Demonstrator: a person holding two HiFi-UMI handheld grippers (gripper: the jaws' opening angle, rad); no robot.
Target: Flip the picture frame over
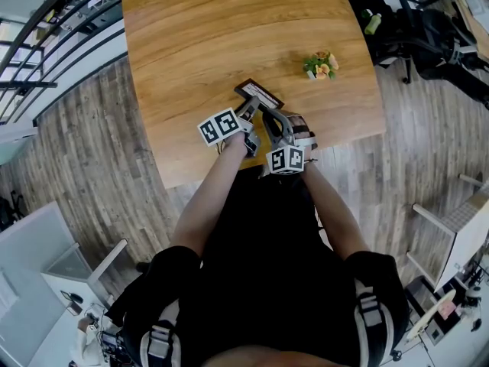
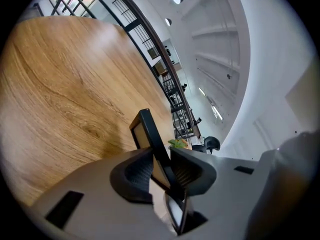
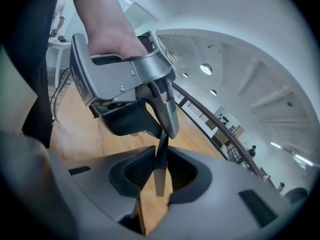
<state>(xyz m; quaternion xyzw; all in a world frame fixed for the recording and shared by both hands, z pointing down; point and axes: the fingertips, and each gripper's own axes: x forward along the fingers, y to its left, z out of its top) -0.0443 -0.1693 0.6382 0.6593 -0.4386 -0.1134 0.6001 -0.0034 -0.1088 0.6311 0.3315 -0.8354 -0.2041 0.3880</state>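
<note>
The dark picture frame (image 1: pixel 258 94) is lifted on edge over the near part of the wooden table (image 1: pixel 214 37). In the left gripper view the frame (image 2: pixel 145 129) runs slantwise between the two pads, its pale face toward the left pad, and both pads touch it. My left gripper (image 2: pixel 162 171) is shut on it. In the right gripper view a thin dark edge of the frame (image 3: pixel 161 154) stands upright between the jaws of my right gripper (image 3: pixel 160 171), which are shut on it. The left gripper (image 3: pixel 145 104) grips the same frame from above there. Both grippers (image 1: pixel 248 113) (image 1: pixel 275 125) meet at the frame.
A small pot of flowers (image 1: pixel 321 65) stands on the table to the right of the frame, also seen beyond the frame as the flowers (image 2: pixel 177 144). The table's near edge (image 1: pixel 229 170) lies just under my hands. Dark bags and a chair (image 1: pixel 428 37) sit beyond the table's right side.
</note>
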